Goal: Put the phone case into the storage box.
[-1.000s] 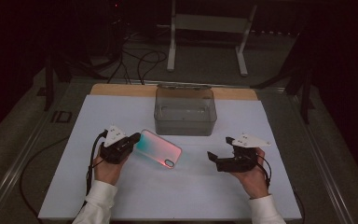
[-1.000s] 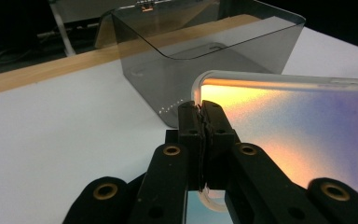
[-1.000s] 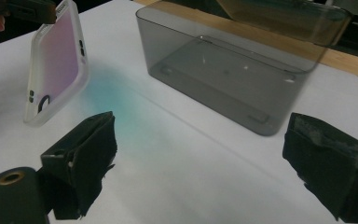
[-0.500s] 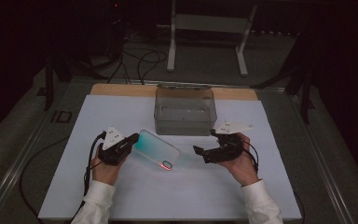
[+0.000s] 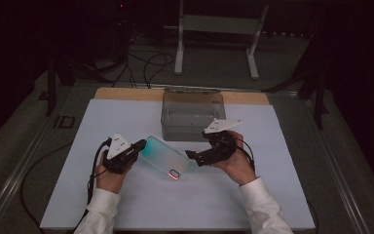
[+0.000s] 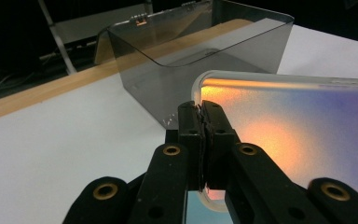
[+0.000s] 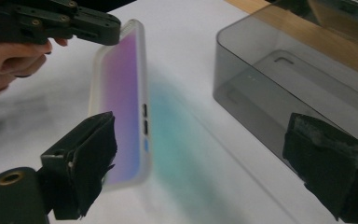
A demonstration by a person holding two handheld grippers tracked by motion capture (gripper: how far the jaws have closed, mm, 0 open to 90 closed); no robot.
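The left gripper (image 5: 135, 147) has its jaws clamped on the short end of a phone case (image 5: 167, 158) with a teal-to-pink gradient back; in the left gripper view the two black jaws meet tight on the case's pale rim (image 6: 200, 105), and the glowing orange-and-violet panel stretches away to the right. In the high view the case lies slantwise over the white mat (image 5: 272, 195), its held end toward the person's left hand (image 5: 108, 175), its camera cutout end nearest the right gripper (image 5: 191, 155).

The right gripper's jaws stand well apart — the right gripper view shows one padded tip (image 7: 91, 154) just beside the case's free end and the other (image 7: 328, 161) far off to the side, nothing pressed between them; whether the near pad touches the case I cannot tell. The side buttons (image 7: 145, 119) of the case face this camera.

Behind both grippers sits a smoky transparent plastic box (image 5: 193, 116) near the mat's far edge; another phone case (image 7: 307, 88) lies flat inside it, seen through the wall. The right hand (image 5: 236, 163) holds its gripper just in front of that box.
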